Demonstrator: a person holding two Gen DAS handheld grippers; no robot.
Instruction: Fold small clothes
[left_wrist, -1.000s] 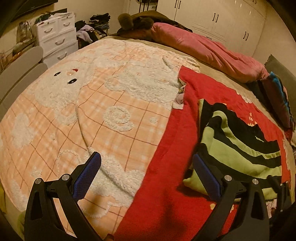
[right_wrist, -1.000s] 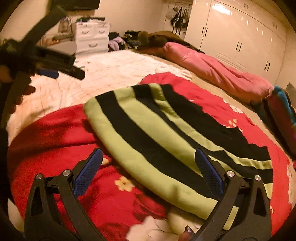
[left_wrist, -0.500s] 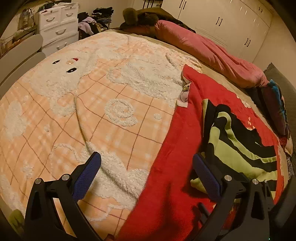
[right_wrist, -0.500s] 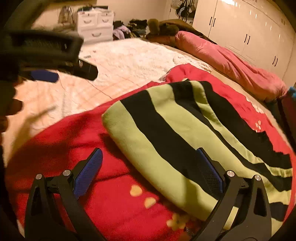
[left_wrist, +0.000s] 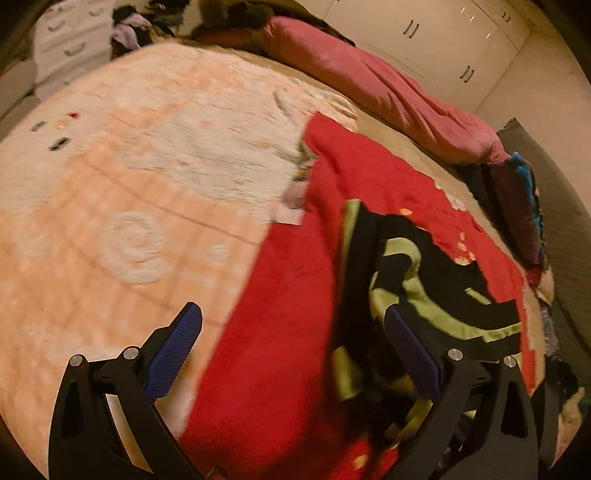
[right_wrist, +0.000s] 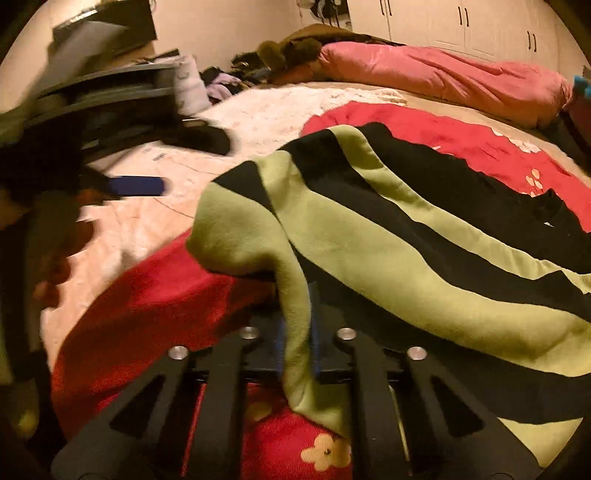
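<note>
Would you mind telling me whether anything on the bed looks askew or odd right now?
Only the green-and-black striped fleece garment: its near edge is bunched and lifted off the red flowered blanket, pinched in the shut right hand-held gripper. Nothing looks damaged or spilled.

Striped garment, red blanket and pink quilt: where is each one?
Striped garment (right_wrist: 424, 236): right wrist view, on a green stripe.
Red blanket (left_wrist: 280, 332): left wrist view, on its plain red middle.
Pink quilt (right_wrist: 443, 74): right wrist view, on its upper surface.
</note>
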